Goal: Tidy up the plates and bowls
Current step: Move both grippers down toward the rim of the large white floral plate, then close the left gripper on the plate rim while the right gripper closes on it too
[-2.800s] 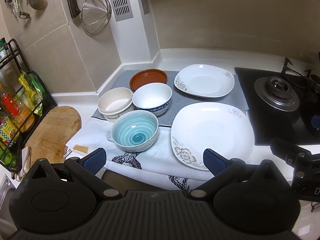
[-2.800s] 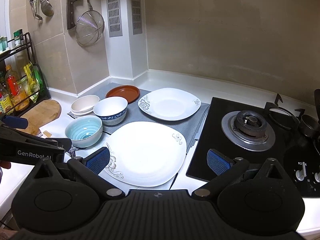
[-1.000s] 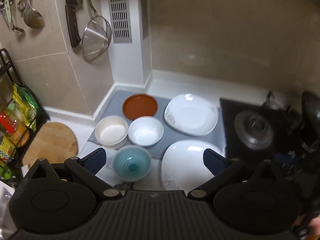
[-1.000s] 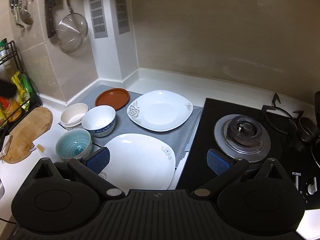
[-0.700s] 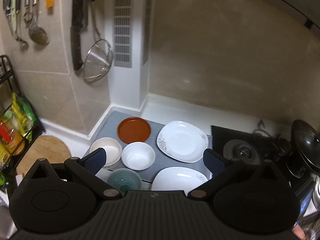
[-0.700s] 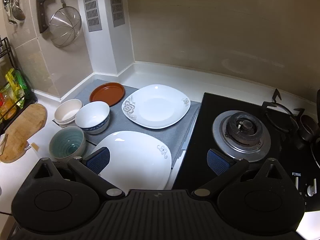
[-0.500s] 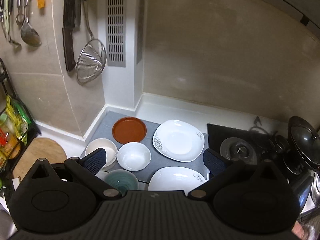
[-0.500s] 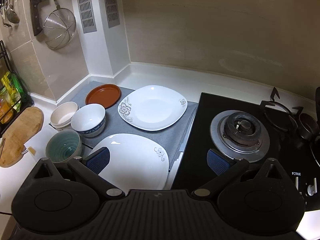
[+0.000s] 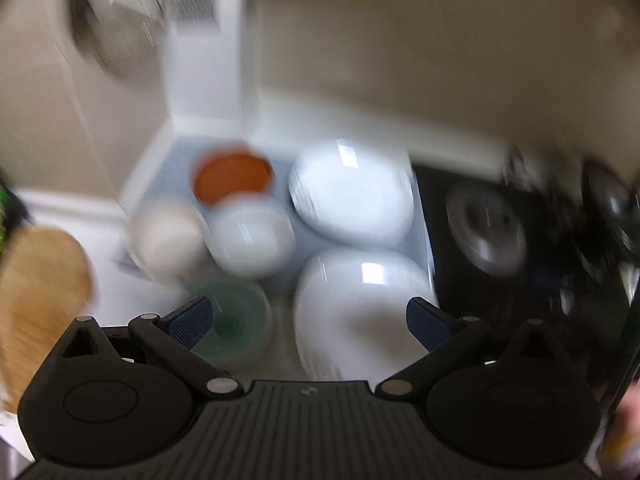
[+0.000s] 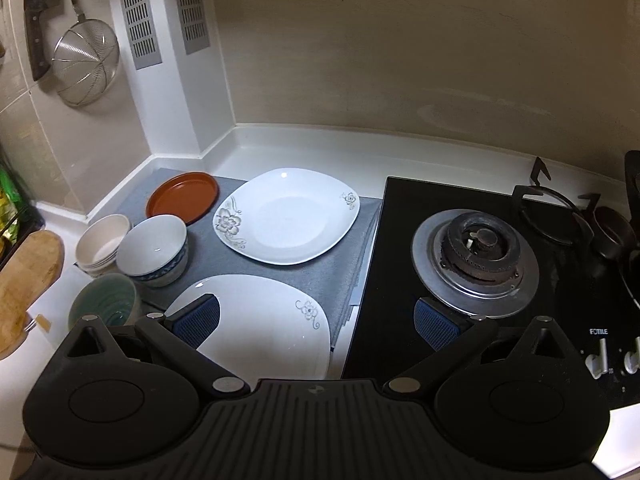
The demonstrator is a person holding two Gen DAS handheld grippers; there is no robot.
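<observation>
Two white square plates lie on the counter, a far plate [image 10: 286,216] on a grey mat [image 10: 320,276] and a near plate [image 10: 260,324]. Left of them are a brown dish [image 10: 182,196], a white bowl with a blue band [image 10: 154,250], stacked cream bowls [image 10: 102,244] and a teal bowl [image 10: 104,306]. My right gripper [image 10: 316,322] is open and empty, high above the near plate. The left wrist view is blurred; my left gripper [image 9: 310,316] is open and empty above the near plate [image 9: 360,312] and teal bowl [image 9: 230,320].
A black gas hob [image 10: 480,264] with a burner lies right of the mat. A wooden board [image 10: 24,280] lies at the left. A strainer [image 10: 84,60] and a knife hang on the tiled wall. A rack with bottles stands at the far left.
The left gripper, which had risen high, has come back down toward the dishes and its view is now smeared by motion. The right gripper has drifted slightly; both stay open.
</observation>
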